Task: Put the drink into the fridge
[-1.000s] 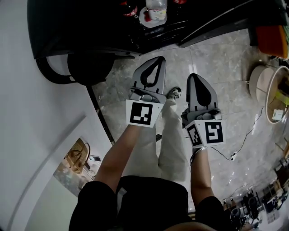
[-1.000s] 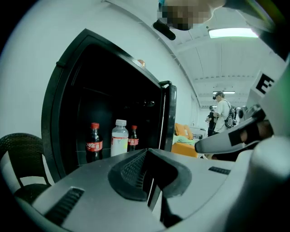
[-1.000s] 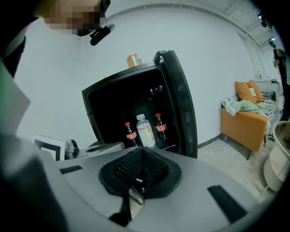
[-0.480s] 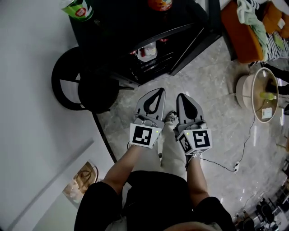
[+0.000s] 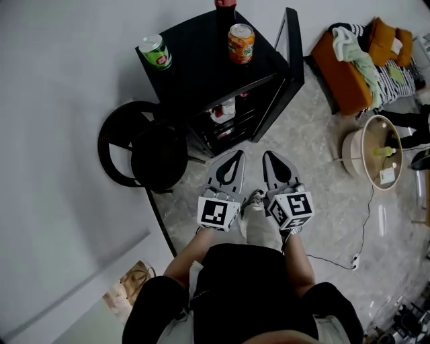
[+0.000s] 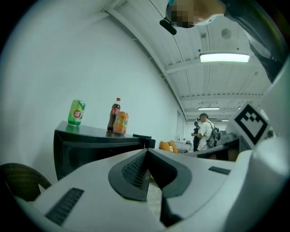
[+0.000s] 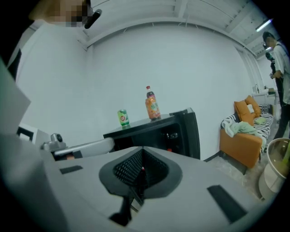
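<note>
A black mini fridge (image 5: 201,74) stands against the white wall with its door (image 5: 287,74) swung open to the right. On its top are a green can (image 5: 156,52), an orange can (image 5: 240,43) and a cola bottle (image 5: 226,5). A bottle (image 5: 227,107) shows on a shelf inside. My left gripper (image 5: 234,156) and right gripper (image 5: 269,156) hover side by side over the floor in front of the fridge, both shut and empty. The left gripper view shows the green can (image 6: 76,112), cola bottle (image 6: 113,115) and orange can (image 6: 121,123) beyond the shut jaws.
A black round stool (image 5: 144,151) stands left of the fridge. An orange sofa (image 5: 353,64) with clothes and a round basket (image 5: 376,151) lie to the right. A cable (image 5: 366,215) runs over the marble floor. People (image 6: 205,131) stand far back.
The view has pulled back and up, so the fridge top with its cans has come into sight. Both grippers have drawn closer together and stay shut.
</note>
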